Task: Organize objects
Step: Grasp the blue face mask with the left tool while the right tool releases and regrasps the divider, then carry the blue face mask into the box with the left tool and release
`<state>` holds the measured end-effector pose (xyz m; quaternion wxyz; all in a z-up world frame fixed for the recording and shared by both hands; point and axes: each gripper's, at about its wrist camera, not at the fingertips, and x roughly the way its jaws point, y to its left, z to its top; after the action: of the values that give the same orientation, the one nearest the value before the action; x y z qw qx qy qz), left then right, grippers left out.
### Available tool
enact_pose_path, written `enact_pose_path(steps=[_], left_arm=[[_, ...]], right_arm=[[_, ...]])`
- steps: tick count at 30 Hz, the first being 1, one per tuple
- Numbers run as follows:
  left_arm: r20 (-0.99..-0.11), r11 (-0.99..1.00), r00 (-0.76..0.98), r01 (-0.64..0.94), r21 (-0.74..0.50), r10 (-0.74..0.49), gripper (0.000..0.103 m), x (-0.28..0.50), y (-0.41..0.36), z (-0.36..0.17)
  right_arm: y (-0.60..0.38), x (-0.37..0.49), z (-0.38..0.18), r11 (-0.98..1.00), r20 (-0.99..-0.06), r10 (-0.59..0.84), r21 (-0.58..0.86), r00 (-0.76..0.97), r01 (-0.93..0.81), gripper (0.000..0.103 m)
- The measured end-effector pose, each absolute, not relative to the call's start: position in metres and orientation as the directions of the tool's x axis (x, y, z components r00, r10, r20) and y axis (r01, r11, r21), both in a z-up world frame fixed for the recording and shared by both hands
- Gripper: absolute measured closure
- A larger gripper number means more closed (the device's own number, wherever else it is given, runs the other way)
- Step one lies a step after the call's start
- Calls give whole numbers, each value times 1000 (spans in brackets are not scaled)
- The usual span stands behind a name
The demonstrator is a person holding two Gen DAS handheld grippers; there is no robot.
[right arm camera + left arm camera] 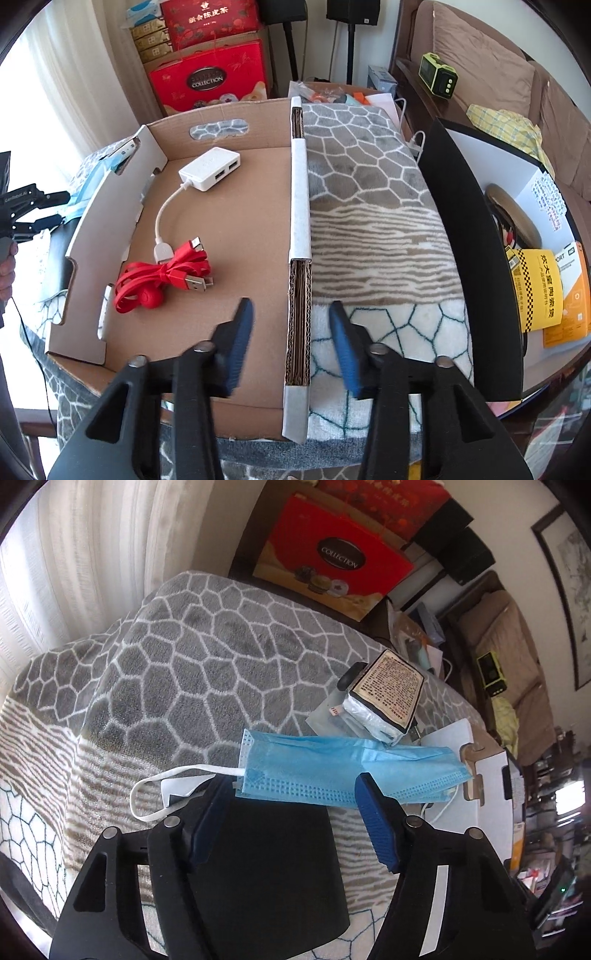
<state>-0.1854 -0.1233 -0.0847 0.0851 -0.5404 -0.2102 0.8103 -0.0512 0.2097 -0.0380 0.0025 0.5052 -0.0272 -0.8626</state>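
A blue face mask with white ear loops lies on the grey patterned blanket, partly over a black object. My left gripper is open, its fingers on either side of the mask's near edge. Behind the mask sits a wrapped box with printed text. My right gripper is open and straddles the right wall of a cardboard tray. The tray holds a white USB hub and a red cable bundle. The left gripper and the mask show at the left edge.
A red gift box stands behind the blanket. A black-sided box with yellow packets sits right of the tray. A green device rests on the brown sofa. The tray's white edge lies right of the mask.
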Motion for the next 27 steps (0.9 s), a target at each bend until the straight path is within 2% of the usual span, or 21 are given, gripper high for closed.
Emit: enact_pose_path(steps=[2,4,6,11,13,15,21,27], left_arm=[[-840,-895,-399,93,-436,367,43,-187,-122,-86],[-840,-895,-400,97,-436,366,57,-188,-122,-87],[-840,-893,-396,96,-439,371,64,-189,-120,-87],[-832,-894,-423,99,-436,359,83,-190,-120,-83],[-837,-904,-432,99,-415,337,96,-189,-118,-80],[-833,-907,-445,99,-410,329,101,-188,-118,-76],[-788,-894,-497,51,-444,363,103,-175,-117,-46],[-708,-880,-577,-42,-472,407,103,-152,-107,11]], right_arm=[[211,-52,-40,-998,-874,-37,55,-485,-24,75],[210,-53,-41,-998,-876,-42,57,-481,-16,81],[209,-53,-42,-999,-877,-23,34,-481,-14,86],[210,-52,-42,-1000,-873,-16,24,-487,-11,92],[211,-52,-43,-1000,-871,-19,27,-490,-9,92],[211,-51,-42,-1000,-870,-20,28,-493,-8,92],[208,-50,-41,-1000,-863,-2,4,-505,-3,92],[208,-49,-41,-1000,-859,-5,9,-512,-4,92]])
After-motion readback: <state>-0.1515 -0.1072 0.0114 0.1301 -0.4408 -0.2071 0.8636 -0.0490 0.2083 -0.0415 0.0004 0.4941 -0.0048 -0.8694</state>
